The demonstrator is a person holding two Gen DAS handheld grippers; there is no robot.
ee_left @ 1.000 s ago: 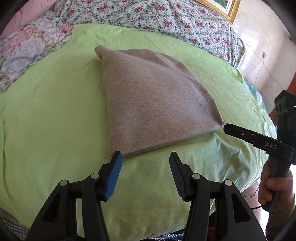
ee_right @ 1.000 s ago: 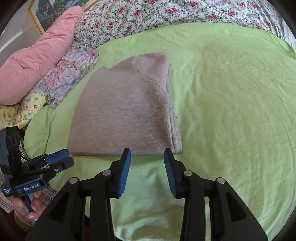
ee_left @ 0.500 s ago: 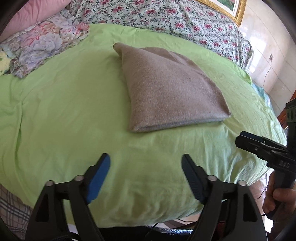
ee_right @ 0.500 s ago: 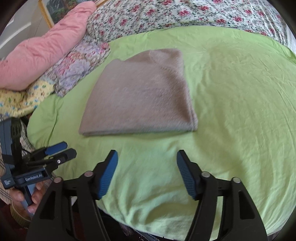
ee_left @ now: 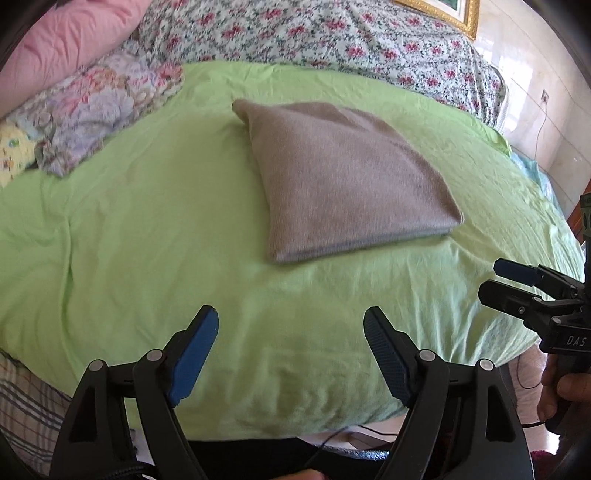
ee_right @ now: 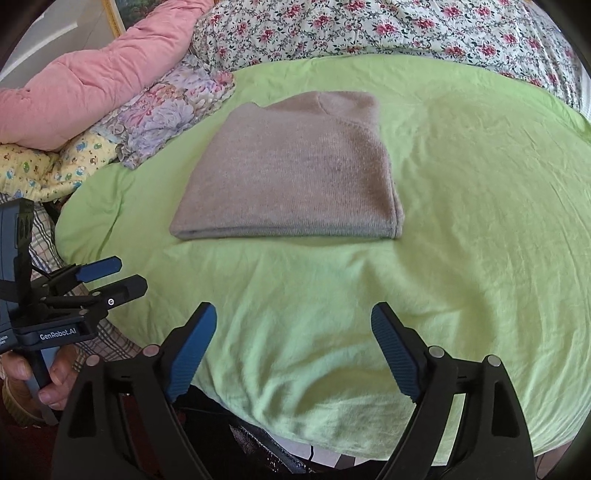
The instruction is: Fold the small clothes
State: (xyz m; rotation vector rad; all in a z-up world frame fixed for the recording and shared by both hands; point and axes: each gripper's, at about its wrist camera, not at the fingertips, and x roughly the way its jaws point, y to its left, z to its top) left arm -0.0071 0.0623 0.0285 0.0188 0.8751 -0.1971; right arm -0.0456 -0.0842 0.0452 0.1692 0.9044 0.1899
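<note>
A taupe knit garment (ee_left: 343,177) lies folded flat into a rectangle on the green sheet (ee_left: 147,229); it also shows in the right wrist view (ee_right: 295,170). My left gripper (ee_left: 291,321) is open and empty, held back over the sheet's near edge, well short of the garment. My right gripper (ee_right: 293,314) is open and empty, also back from the garment's near fold. Each gripper shows in the other's view, the right one (ee_left: 517,280) at the right, the left one (ee_right: 107,277) at the left.
A pink quilt (ee_right: 85,85), floral pillows (ee_right: 166,110) and a yellow patterned cloth (ee_right: 40,166) lie left of the garment. A floral bedspread (ee_right: 406,29) runs along the back. A framed picture (ee_left: 443,11) hangs behind. The bed's front edge (ee_right: 332,439) is below my grippers.
Both grippers have pulled back from the garment's near edge toward the bed's front edge and their jaws have opened wider. The folded garment has stayed in place.
</note>
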